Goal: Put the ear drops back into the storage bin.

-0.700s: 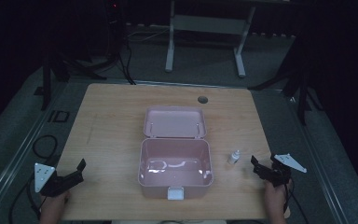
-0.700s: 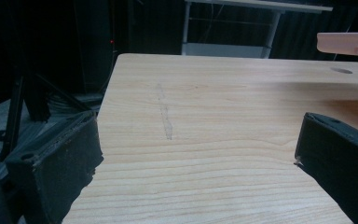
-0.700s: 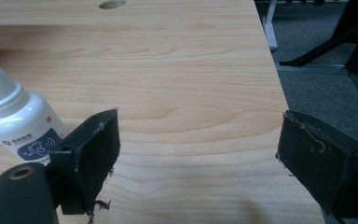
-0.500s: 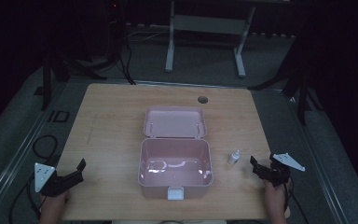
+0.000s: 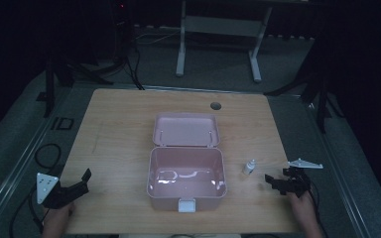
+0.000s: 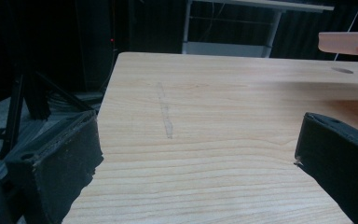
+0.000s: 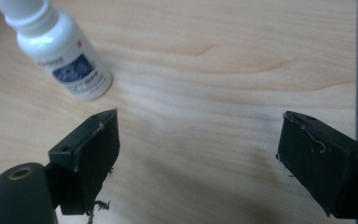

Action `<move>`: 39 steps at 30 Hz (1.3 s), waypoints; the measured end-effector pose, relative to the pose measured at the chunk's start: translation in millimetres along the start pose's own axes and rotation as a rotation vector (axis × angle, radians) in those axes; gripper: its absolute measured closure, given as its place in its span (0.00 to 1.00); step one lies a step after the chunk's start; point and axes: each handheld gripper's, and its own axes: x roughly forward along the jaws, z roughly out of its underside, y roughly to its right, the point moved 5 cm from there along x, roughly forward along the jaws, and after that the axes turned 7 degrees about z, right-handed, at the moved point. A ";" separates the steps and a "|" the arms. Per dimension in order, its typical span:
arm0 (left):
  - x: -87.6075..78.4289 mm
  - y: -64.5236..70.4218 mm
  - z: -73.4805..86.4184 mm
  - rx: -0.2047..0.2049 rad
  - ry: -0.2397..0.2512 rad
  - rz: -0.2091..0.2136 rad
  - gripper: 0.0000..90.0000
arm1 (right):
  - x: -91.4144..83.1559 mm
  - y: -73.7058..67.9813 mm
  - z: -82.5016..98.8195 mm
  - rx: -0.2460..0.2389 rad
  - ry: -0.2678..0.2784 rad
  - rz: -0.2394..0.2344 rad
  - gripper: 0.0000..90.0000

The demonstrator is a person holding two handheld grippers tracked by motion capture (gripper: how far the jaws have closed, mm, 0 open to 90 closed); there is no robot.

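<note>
A pink box (image 5: pixel 186 176) stands open in the middle of the wooden table (image 5: pixel 119 124), its lid (image 5: pixel 186 130) laid back behind it. A small white bottle (image 5: pixel 249 167) stands upright just right of the box. In the right gripper view the white bottle (image 7: pixel 60 53) with a blue label sits ahead and to the left of the jaws. My right gripper (image 5: pixel 274 182) is open near the table's front right, a short way from the bottle, nothing between its jaws. My left gripper (image 5: pixel 82 181) is open at the front left, over bare wood (image 6: pixel 200 140).
A round cable hole (image 5: pixel 216 105) lies in the table behind the box. A metal frame (image 5: pixel 218 29) stands on the floor beyond the table. Cables (image 5: pixel 44 153) trail on the floor at the left. The pink lid's edge (image 6: pixel 347 42) appears in the left gripper view.
My right gripper has shifted slightly left, toward the bottle. The left gripper, box and bottle have kept still.
</note>
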 end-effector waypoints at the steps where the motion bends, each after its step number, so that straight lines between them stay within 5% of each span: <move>1: 0.0 0.1 0.0 0.001 0.000 0.000 0.00 | -0.4 -0.8 -0.8 -0.015 -0.018 -0.006 0.14; 23: 0.0 0.4 0.0 0.003 0.000 0.002 0.00 | -16.8 -24.0 -5.7 -0.379 -0.433 -0.112 0.14; 26: 0.0 0.4 0.0 0.003 0.000 0.002 0.00 | -18.0 -26.0 -6.0 -0.406 -0.468 -0.113 0.14; 39: 0.1 0.1 0.0 0.001 0.000 0.002 0.00 | -22.9 -41.6 -5.4 -0.559 -0.792 -0.092 0.14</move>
